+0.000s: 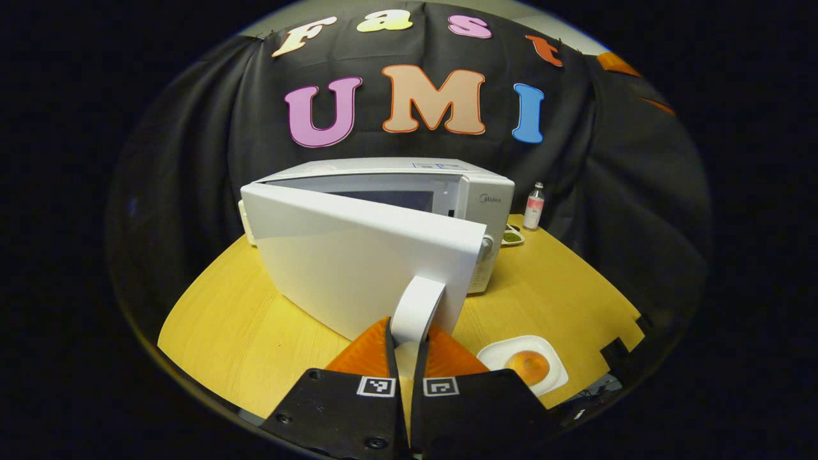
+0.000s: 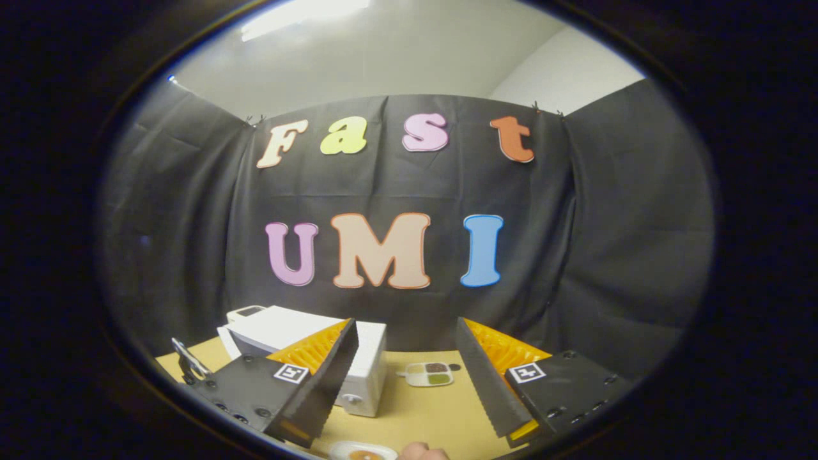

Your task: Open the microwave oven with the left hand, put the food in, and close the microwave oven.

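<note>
Left claw pinched closed, fingers level, right claw spread wide apart, raised

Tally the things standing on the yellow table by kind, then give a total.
White microwave oven, door partly open: 1
White square plate holding an orange round food: 1
White divided dish of sauces: 1
Small clear bottle with a pink label: 1
Total: 4
</note>
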